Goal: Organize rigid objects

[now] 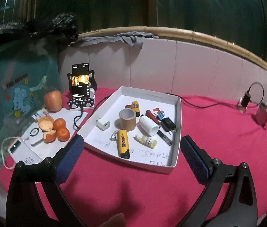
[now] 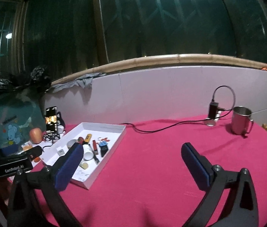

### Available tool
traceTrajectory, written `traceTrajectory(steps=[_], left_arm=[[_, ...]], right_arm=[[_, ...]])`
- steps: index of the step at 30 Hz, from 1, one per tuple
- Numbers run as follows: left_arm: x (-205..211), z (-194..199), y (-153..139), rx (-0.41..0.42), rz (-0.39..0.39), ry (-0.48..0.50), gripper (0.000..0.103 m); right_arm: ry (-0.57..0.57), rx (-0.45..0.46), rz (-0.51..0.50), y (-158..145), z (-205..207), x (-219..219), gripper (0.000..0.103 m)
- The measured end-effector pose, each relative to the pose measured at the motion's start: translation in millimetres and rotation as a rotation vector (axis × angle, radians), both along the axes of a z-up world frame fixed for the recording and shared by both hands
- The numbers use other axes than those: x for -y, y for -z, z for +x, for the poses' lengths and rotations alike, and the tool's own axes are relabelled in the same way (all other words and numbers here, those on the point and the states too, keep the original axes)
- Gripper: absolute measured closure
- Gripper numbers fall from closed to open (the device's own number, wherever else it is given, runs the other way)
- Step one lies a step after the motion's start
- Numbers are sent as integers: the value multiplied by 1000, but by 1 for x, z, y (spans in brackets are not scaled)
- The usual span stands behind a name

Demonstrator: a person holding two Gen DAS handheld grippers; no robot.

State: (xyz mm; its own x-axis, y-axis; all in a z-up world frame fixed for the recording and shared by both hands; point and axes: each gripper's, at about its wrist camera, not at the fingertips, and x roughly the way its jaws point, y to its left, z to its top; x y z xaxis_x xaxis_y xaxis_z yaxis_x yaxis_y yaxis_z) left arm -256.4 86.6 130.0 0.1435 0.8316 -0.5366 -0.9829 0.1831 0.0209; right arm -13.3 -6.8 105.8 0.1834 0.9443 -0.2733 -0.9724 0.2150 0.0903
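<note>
Left claw [image 1: 131, 147]: jaws spread wide with nothing between the blue pads, held low over the pink tabletop [image 1: 218, 132].
Right claw [image 2: 133, 162]: jaws at full spread, nothing between them, over bare pink cloth.
White tray [image 1: 178, 113]: straight ahead of the left claw, its near rim just beyond the fingertips; from the right claw it sits ahead and to the left, partly behind the left finger.
Yellow tube [image 1: 124, 145]: in the tray's near part, closest to the left claw, lying lengthwise toward it.
Tape roll [image 1: 127, 120]: brown, standing on its flat side just beyond the yellow tube, near the tray's middle.
White charger cube [image 1: 103, 124]: left of the tape roll, near the tray's left wall.
White cylinder [image 1: 148, 126]: on its side, right of the tape roll.
Dropper bottle [image 1: 145, 141]: lying nearer the claw than the white cylinder.
Black plug [image 1: 168, 123]: beside the tray's right wall, right of the cylinder.
Far corner of tray: a second small yellow item and some red and blue pieces, possibly clips; too small to tell.
Phone on stand [image 1: 80, 84]: beyond the left finger, screen lit, cable attached.
Apple [image 1: 53, 100]: left of the phone.
Oranges [image 1: 59, 130]: outside the tray, left of it, one peeled.
Steel mug [image 2: 241, 121]: far ahead and right of the right claw, upright, near a small black device with a looped cable.
</note>
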Motion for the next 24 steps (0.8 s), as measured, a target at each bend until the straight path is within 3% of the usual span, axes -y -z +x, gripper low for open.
traceTrajectory(steps=[12,24], left_arm=[[19,7,2,3,-23,48,0],[22,6,5,-15,-30,36,0]], right_arm=[[11,-48,35,4,10,29,0],[16,-18,35,6,0,35,0]])
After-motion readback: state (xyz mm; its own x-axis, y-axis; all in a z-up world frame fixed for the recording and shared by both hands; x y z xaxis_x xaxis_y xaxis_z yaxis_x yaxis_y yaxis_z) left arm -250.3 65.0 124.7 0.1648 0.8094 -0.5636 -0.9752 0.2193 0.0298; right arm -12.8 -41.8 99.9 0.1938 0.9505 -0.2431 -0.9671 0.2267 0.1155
